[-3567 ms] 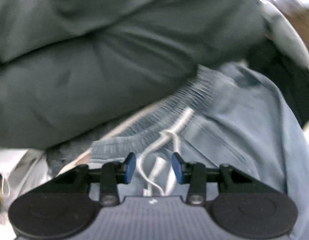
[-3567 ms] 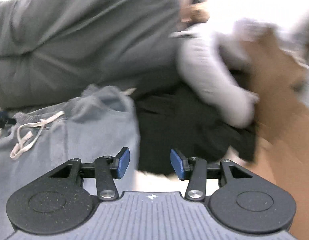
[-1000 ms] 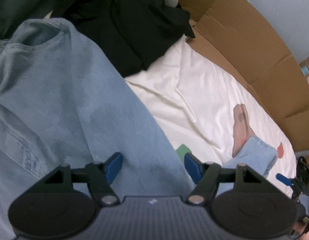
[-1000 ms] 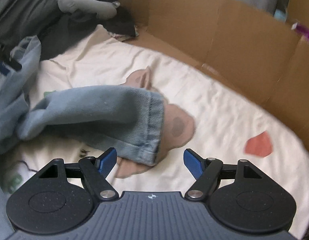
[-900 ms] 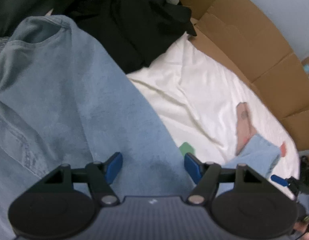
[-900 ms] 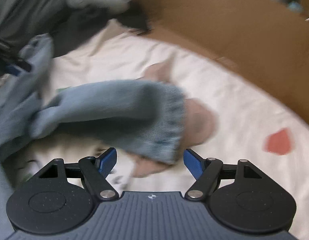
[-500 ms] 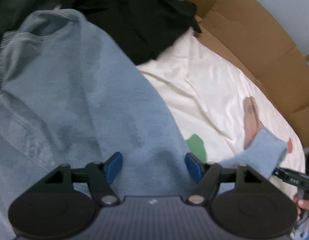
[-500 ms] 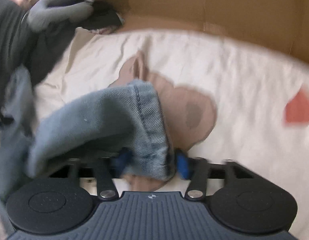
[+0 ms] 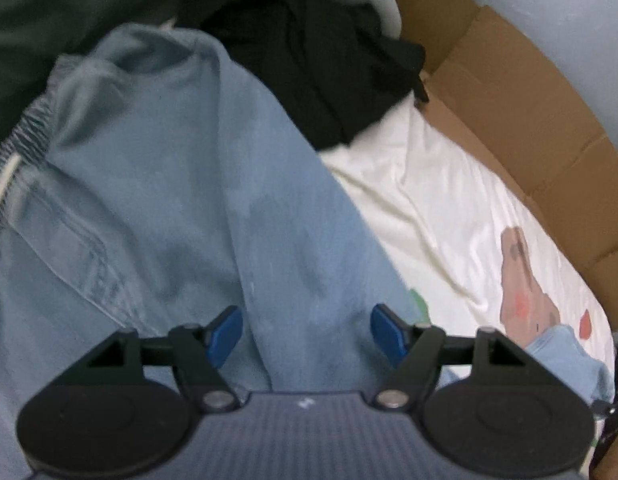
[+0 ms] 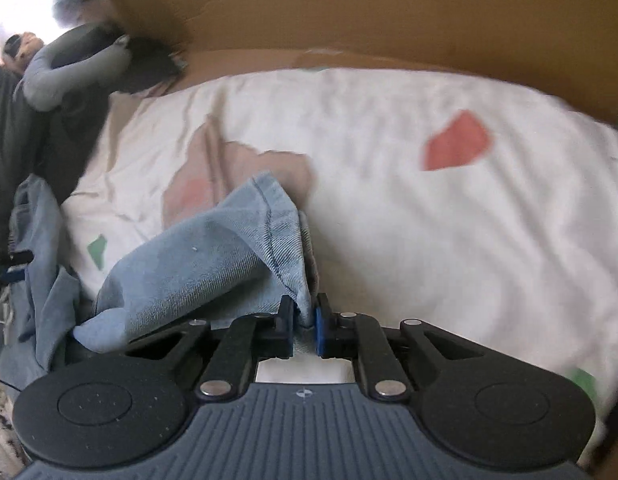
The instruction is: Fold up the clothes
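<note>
Light-blue jeans (image 9: 189,200) with an elastic drawstring waist lie spread on the white bed sheet (image 9: 429,208). My left gripper (image 9: 307,334) hovers open just above the upper part of one leg, its blue pads apart and not pressing the cloth. The far end of that leg (image 9: 565,348) shows at the lower right. In the right wrist view my right gripper (image 10: 305,320) is closing, and its pads pinch the stitched hem of the jeans leg (image 10: 277,216). The leg (image 10: 197,272) bunches up leftwards from the grip.
A black garment (image 9: 329,60) and a dark grey-green one (image 9: 49,8) are piled behind the jeans. A pale grey sleeve (image 10: 69,72) lies at the far left. Brown cardboard walls (image 10: 349,8) ring the sheet (image 10: 429,220), which has cartoon prints.
My right gripper went from open in front of the leg end to closed on its hem, and the view rolled. The left gripper drifted slightly over the jeans and stayed open.
</note>
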A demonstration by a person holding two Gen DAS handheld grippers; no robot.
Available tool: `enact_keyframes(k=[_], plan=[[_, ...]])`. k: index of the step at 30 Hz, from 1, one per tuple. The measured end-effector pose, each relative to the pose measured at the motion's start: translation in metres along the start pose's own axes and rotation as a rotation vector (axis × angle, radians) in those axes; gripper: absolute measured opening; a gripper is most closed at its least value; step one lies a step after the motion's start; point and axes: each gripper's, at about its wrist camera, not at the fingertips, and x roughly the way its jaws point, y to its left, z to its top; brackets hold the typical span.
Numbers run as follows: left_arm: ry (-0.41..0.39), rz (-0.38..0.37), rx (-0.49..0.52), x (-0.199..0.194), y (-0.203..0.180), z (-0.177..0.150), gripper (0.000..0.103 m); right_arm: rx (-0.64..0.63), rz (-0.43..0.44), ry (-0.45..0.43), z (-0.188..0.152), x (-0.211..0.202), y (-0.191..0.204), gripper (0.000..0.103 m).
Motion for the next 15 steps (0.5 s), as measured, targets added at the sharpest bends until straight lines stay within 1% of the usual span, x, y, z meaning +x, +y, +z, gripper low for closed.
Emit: enact_keyframes(k=[2, 4, 6, 7, 9, 11, 12, 14, 15], plan=[[0.019, -0.016, 0.014, 0.007, 0.0, -0.002, 0.074, 0.022, -0.03, -0.02, -0.003, -0.017, -0.008, 0.008], [0.059, -0.022, 0.018, 0.019, 0.001, -0.004, 0.074, 0.061, -0.056, -0.05, -0.003, -0.034, -0.02, 0.007], [0.09, -0.04, -0.017, 0.027, 0.007, -0.006, 0.074, 0.122, -0.088, -0.073, -0.004, -0.05, -0.037, 0.007], [0.094, -0.054, -0.038, 0.029, 0.01, -0.006, 0.073, 0.134, -0.115, -0.074, -0.005, -0.056, -0.043, 0.007], [0.083, -0.078, -0.049, 0.029, 0.01, -0.006, 0.063, 0.149, -0.161, -0.071, -0.008, -0.064, -0.054, 0.007], [0.083, -0.111, -0.044, 0.03, 0.007, -0.005, 0.038, 0.193, -0.18, -0.059, -0.012, -0.068, -0.065, 0.007], [0.083, -0.128, -0.044, 0.03, 0.005, -0.004, 0.033, 0.21, -0.184, -0.053, -0.015, -0.069, -0.068, 0.007], [0.065, -0.154, -0.04, 0.026, 0.0, -0.001, 0.017, 0.229, -0.188, -0.037, -0.019, -0.072, -0.072, 0.007], [0.052, -0.167, -0.037, 0.024, -0.002, 0.001, 0.014, 0.241, -0.185, -0.02, -0.022, -0.075, -0.074, 0.007]])
